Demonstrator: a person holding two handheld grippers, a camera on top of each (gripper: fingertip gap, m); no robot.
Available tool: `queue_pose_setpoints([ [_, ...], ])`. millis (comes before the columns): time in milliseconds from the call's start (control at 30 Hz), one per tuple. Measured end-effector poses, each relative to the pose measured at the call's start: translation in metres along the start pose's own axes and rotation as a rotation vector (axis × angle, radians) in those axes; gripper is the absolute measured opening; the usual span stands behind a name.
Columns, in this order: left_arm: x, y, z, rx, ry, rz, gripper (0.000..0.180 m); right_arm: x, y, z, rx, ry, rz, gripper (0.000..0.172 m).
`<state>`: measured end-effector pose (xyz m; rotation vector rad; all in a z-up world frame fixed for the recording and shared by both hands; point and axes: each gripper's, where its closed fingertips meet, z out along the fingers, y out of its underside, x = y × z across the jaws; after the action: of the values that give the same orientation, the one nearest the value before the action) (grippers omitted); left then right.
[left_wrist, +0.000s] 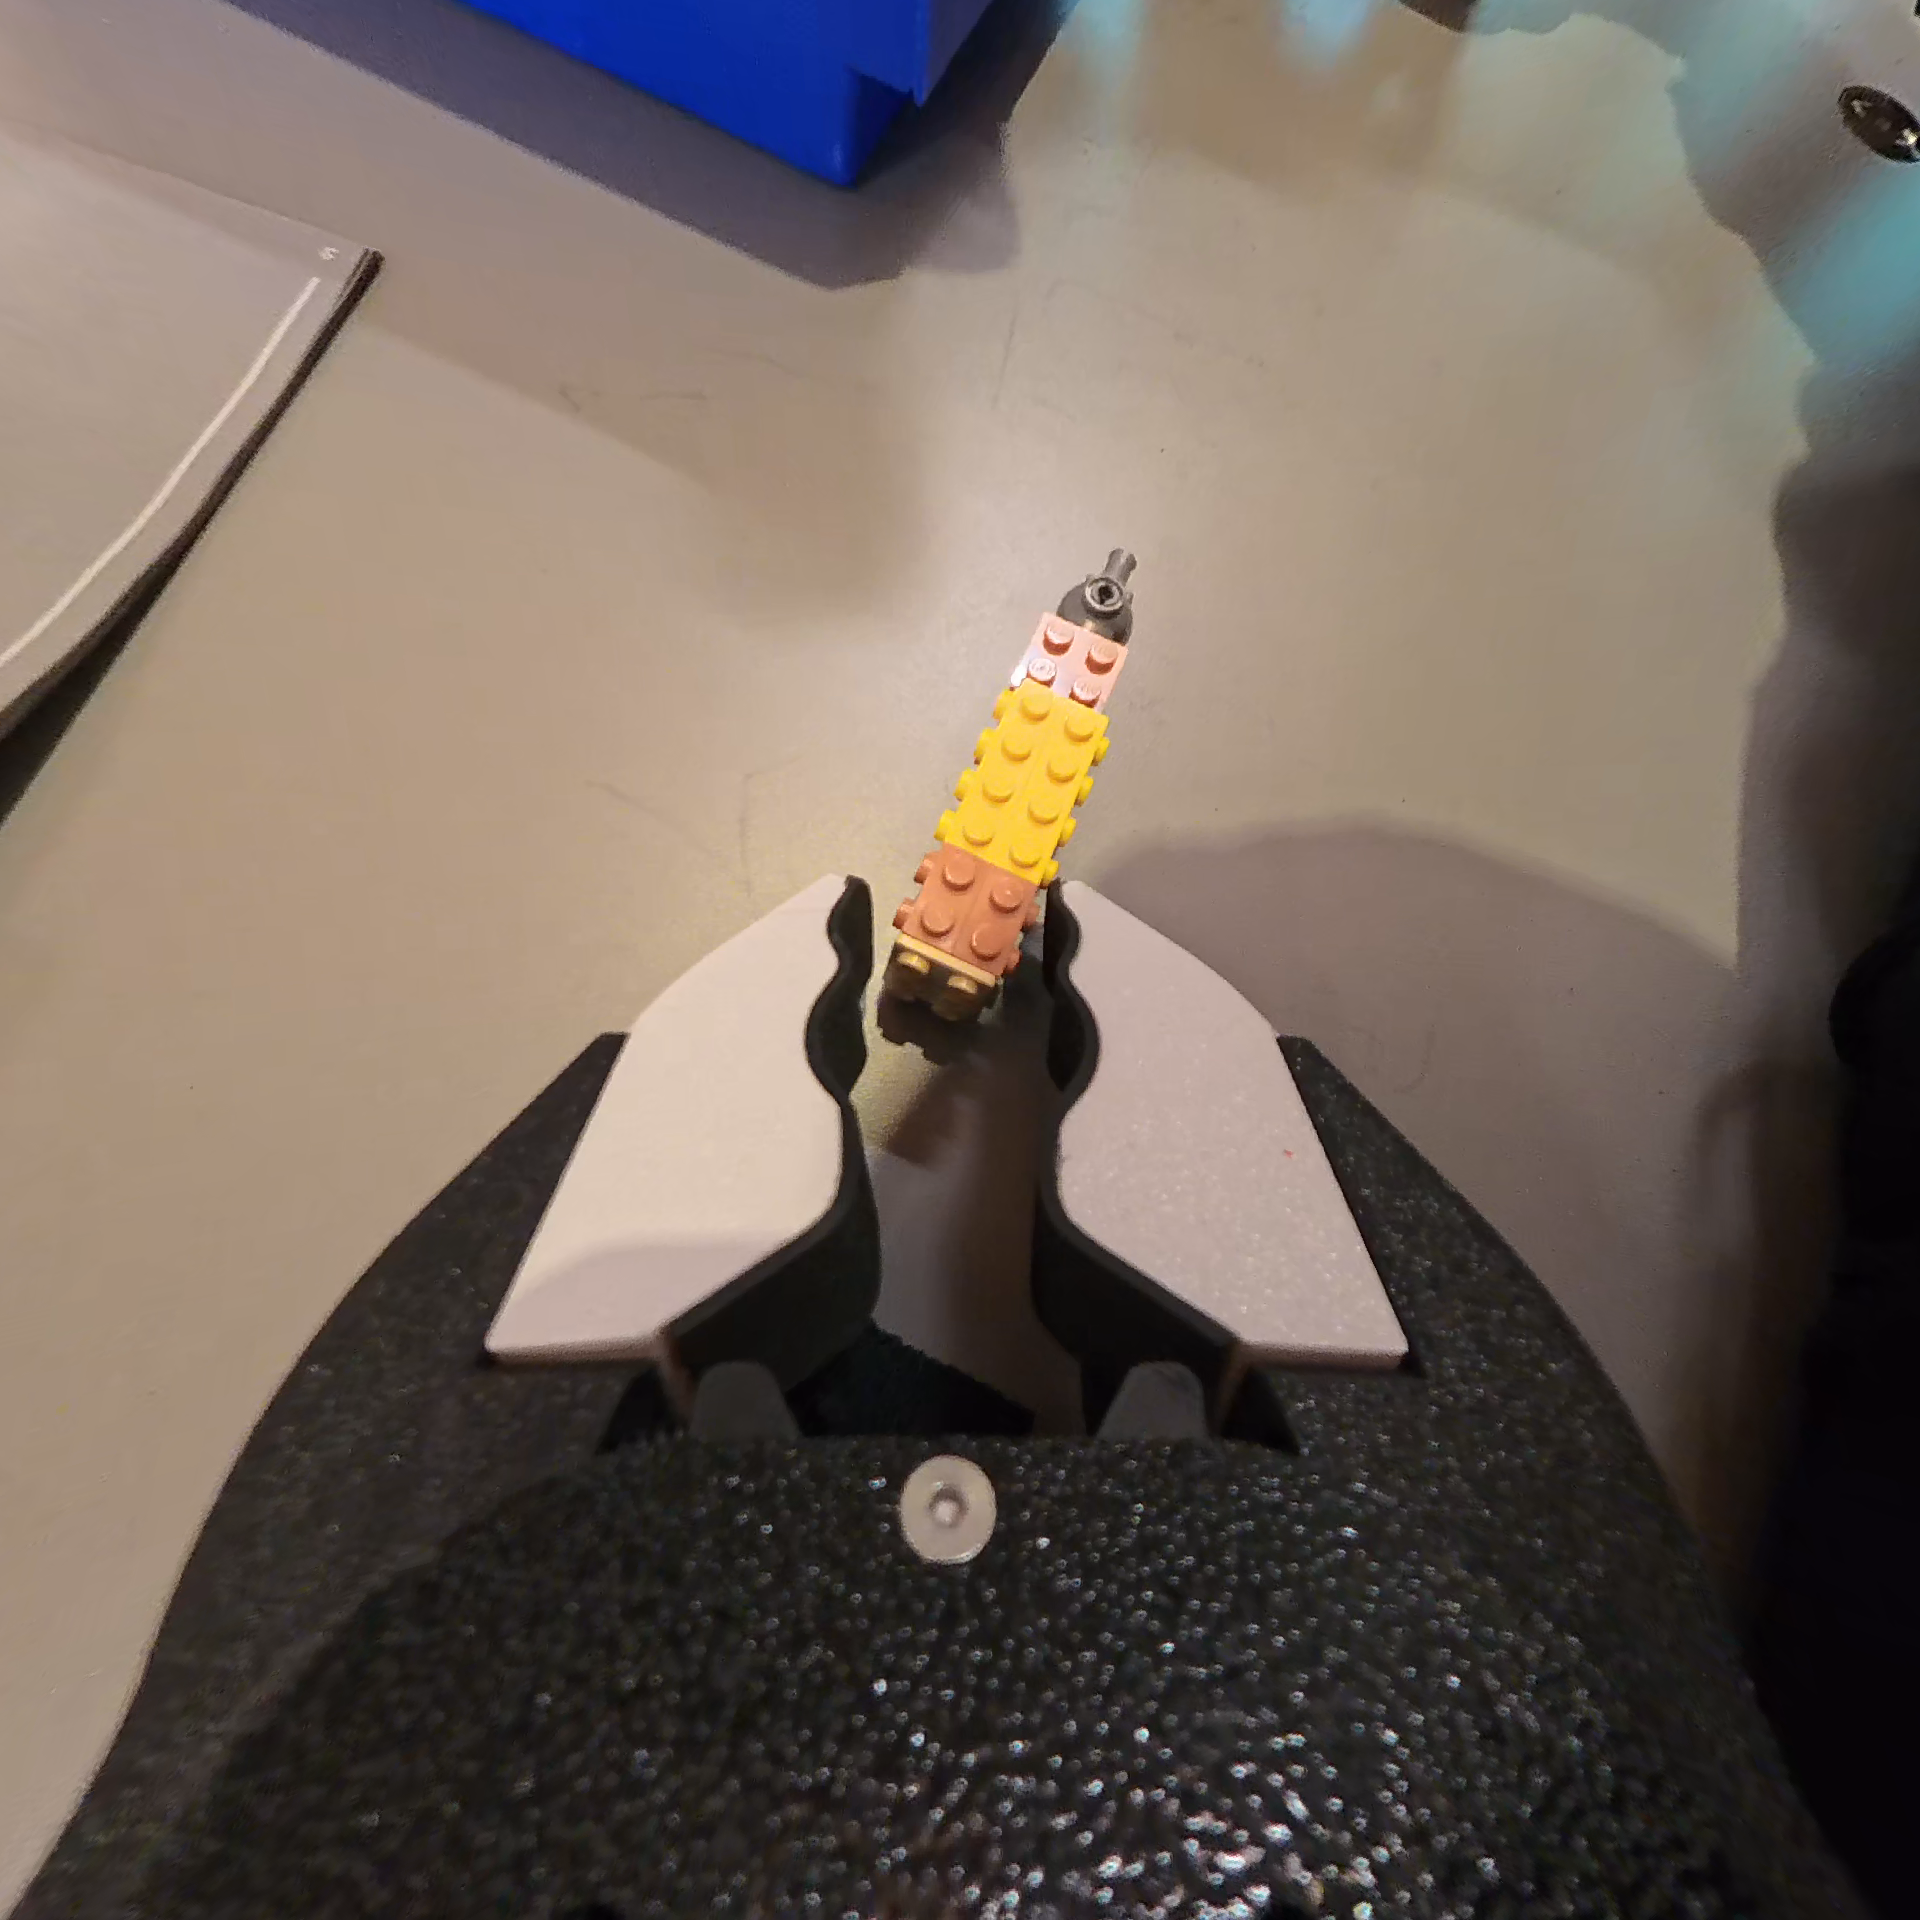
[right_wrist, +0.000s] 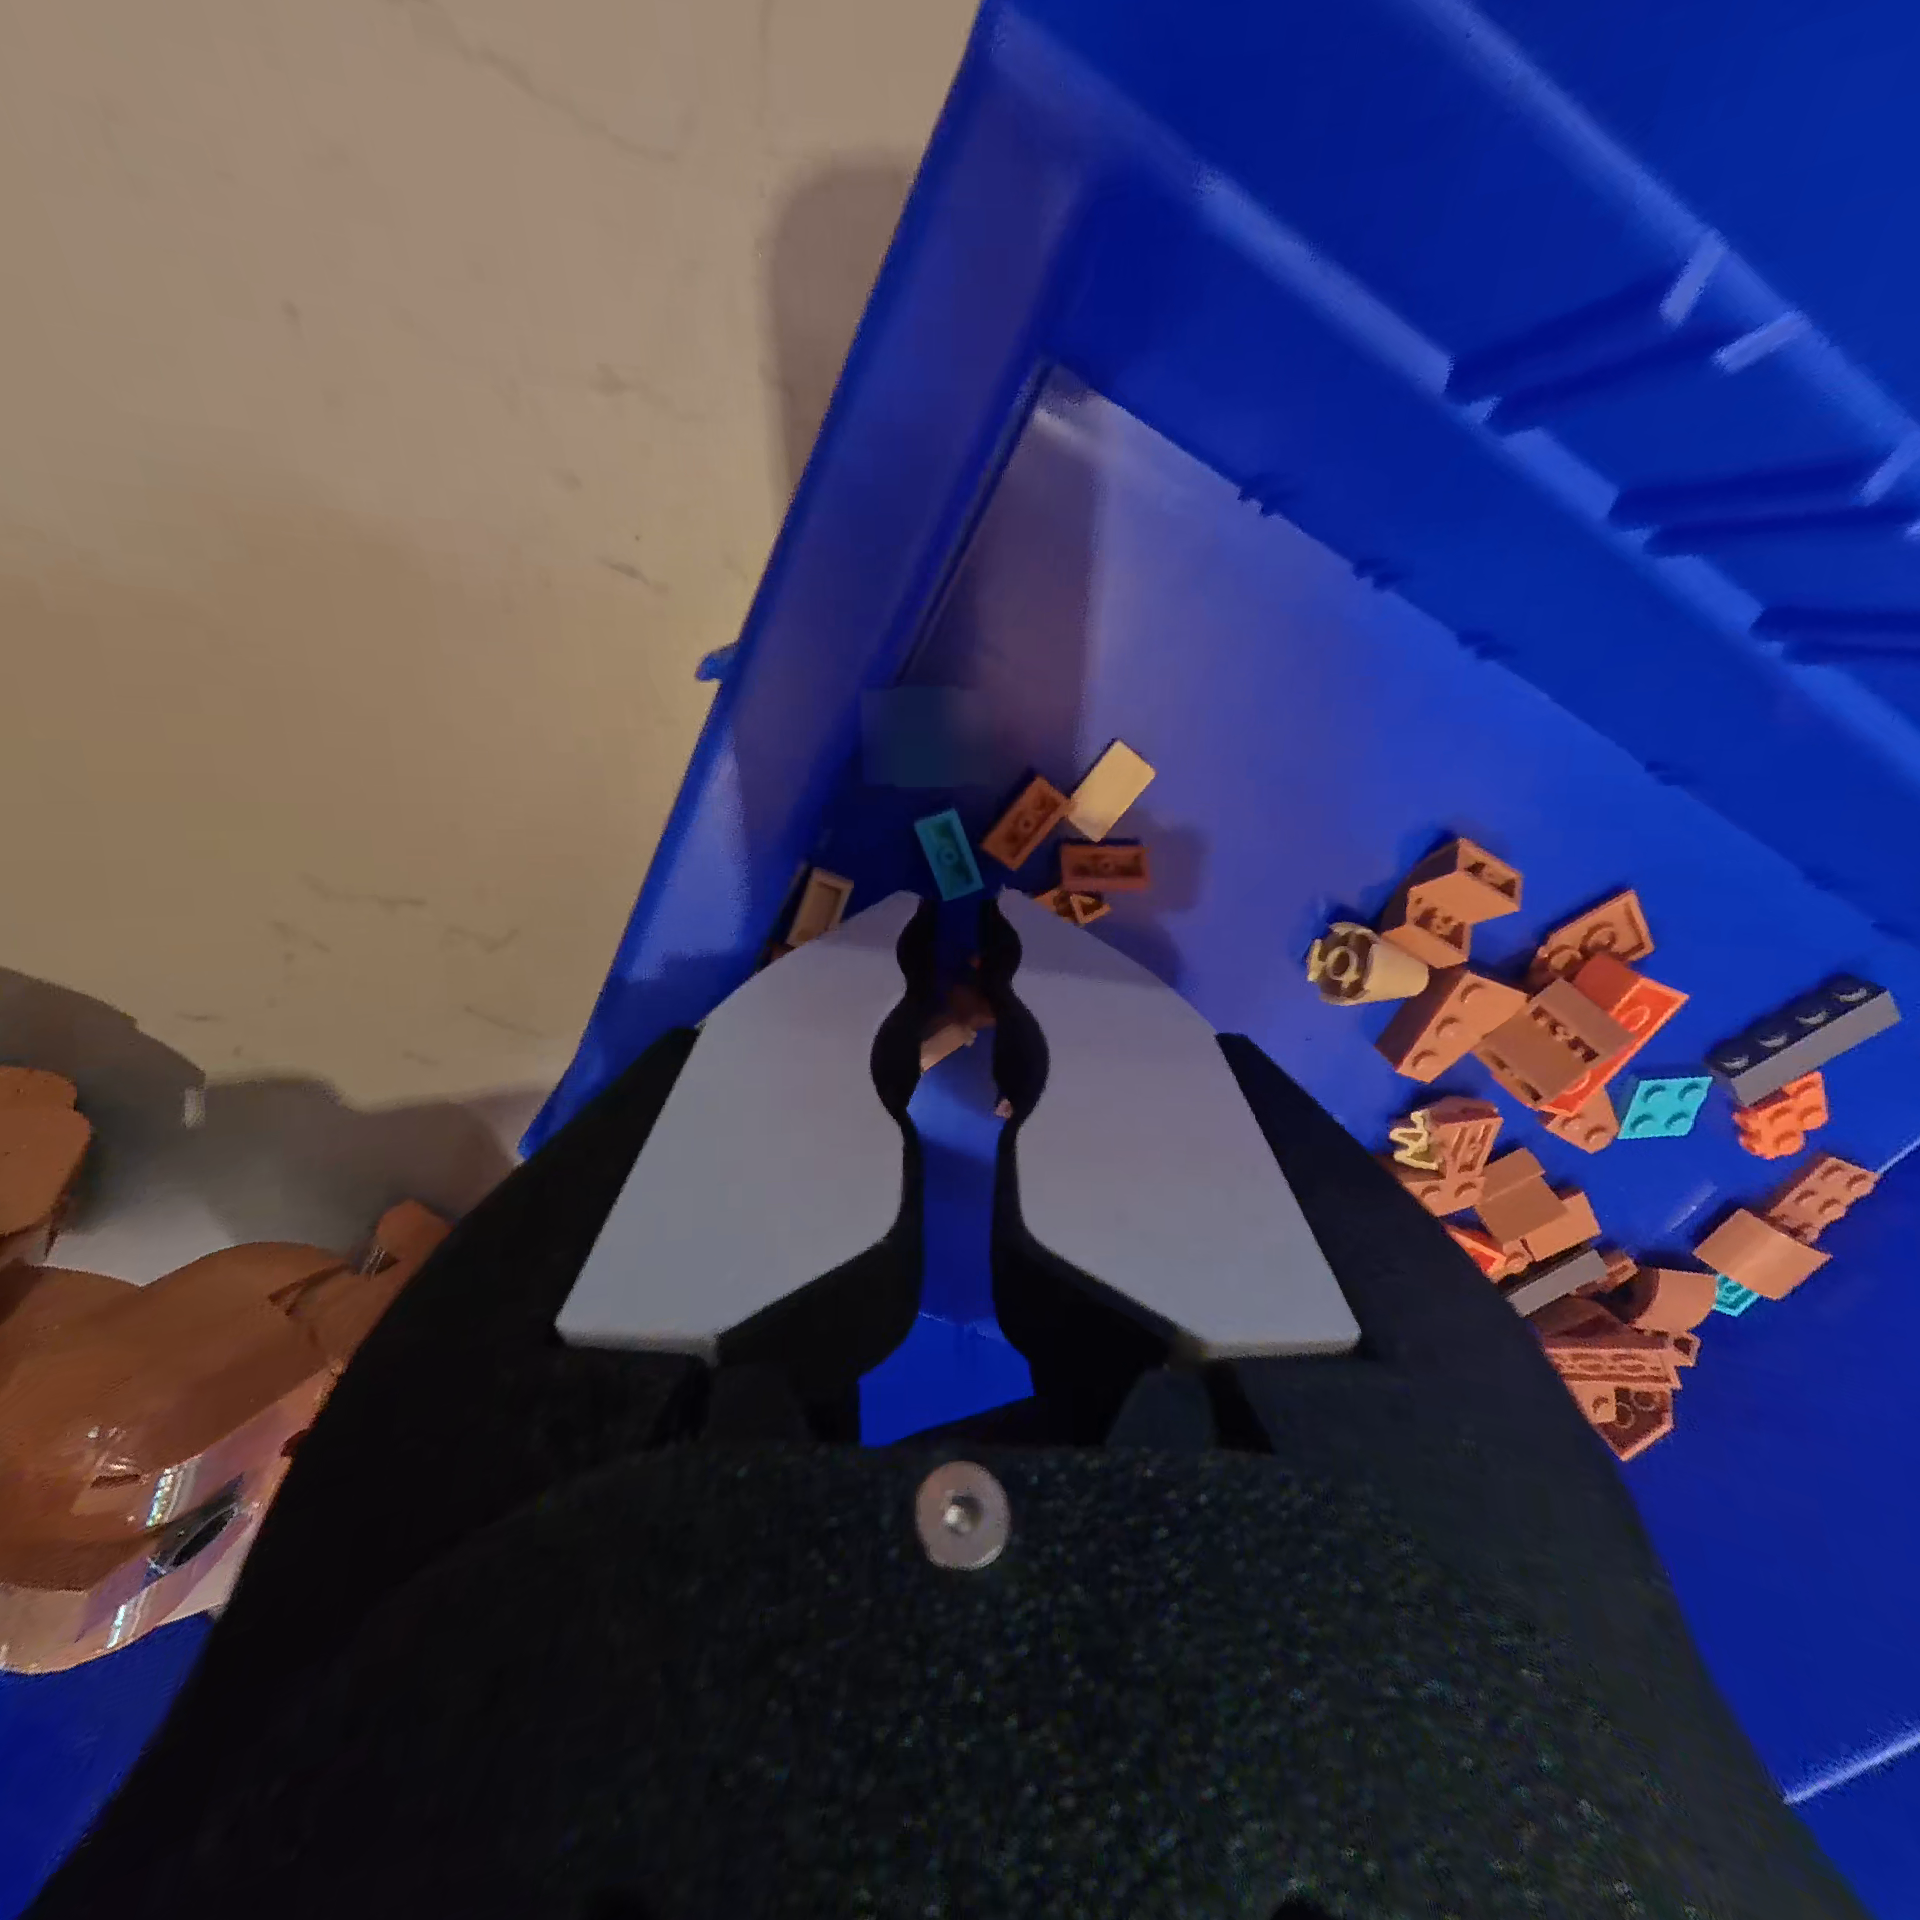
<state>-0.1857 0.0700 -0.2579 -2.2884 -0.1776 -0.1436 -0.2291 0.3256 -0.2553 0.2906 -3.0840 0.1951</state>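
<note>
Your left gripper (left_wrist: 951, 925) has its fingers clamped on the near end of a brick stack (left_wrist: 1023, 800), which sticks out forward over the grey tabletop (left_wrist: 520, 727). The right pad presses on the stack's brown section; on the left side a thin dark gap seems to show, and you cannot tell whether that pad touches. Counted from the fingers, the stack has five sections: one tan, one brown, one yellow, one pink and one small dark grey tip. Its underside is hidden. One blue bin (left_wrist: 769, 83) is cut off at the top edge, one grey mat (left_wrist: 125, 416) runs off the left edge, and the blurred shapes along the right edge are too smeared to make out.

Your right gripper (right_wrist: 961, 935) is down inside the blue bin (right_wrist: 1351, 312), fingers nearly together on a small brown piece (right_wrist: 961, 1013) that is mostly hidden between the pads, so its shape is unclear. Just past the fingertips lie about six loose pieces (right_wrist: 1039, 831): one teal, one cream, the rest brown or tan. A bigger pile (right_wrist: 1538, 1091) sits to the right, too jumbled to count. A brown wrapper (right_wrist: 156, 1403) is cut off at the lower left.
</note>
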Motion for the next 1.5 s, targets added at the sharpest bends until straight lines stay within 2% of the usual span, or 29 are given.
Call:
queue_pose_setpoints([
  [167, 0.0, 0.0, 0.0, 0.001, 0.0, -0.004, 0.031, 0.0, 0.002, 0.007, -0.025, -0.04, -0.016, 0.008],
  [333, -0.001, 0.0, 0.0, 0.002, -0.004, -0.007, 0.031, -0.002, -0.003, 0.008, 0.005, -0.067, -0.01, 0.0],
  [500, -0.001, -0.001, -0.001, 0.01, -0.009, -0.004, 0.031, -0.002, 0.001, 0.005, 0.004, -0.016, -0.01, 0.0],
  [667, -0.001, 0.0, 0.0, 0.001, -0.01, -0.002, 0.031, 0.002, -0.008, -0.003, 0.065, 0.049, -0.083, 0.004],
  [933, -0.005, -0.001, -0.001, 0.01, -0.011, -0.034, 0.03, 0.011, -0.024, 0.008, 0.146, 0.05, -0.135, 0.008],
  [1033, -0.006, -0.002, -0.001, 0.01, -0.017, -0.036, 0.03, 0.024, -0.024, 0.01, 0.108, 0.128, -0.146, 0.008],
  [1133, -0.006, -0.002, -0.001, 0.012, -0.019, -0.042, 0.03, 0.019, -0.017, 0.007, 0.093, 0.086, -0.126, 0.011],
  [1300, -0.007, -0.003, -0.001, 0.014, -0.016, -0.049, 0.03, 0.008, -0.03, -0.001, 0.248, -0.049, -0.049, 0.012],
  [1500, -0.009, -0.003, -0.001, 0.02, -0.013, -0.064, 0.03, 0.006, -0.024, 0.011, 0.166, -0.068, -0.096, 0.014],
])
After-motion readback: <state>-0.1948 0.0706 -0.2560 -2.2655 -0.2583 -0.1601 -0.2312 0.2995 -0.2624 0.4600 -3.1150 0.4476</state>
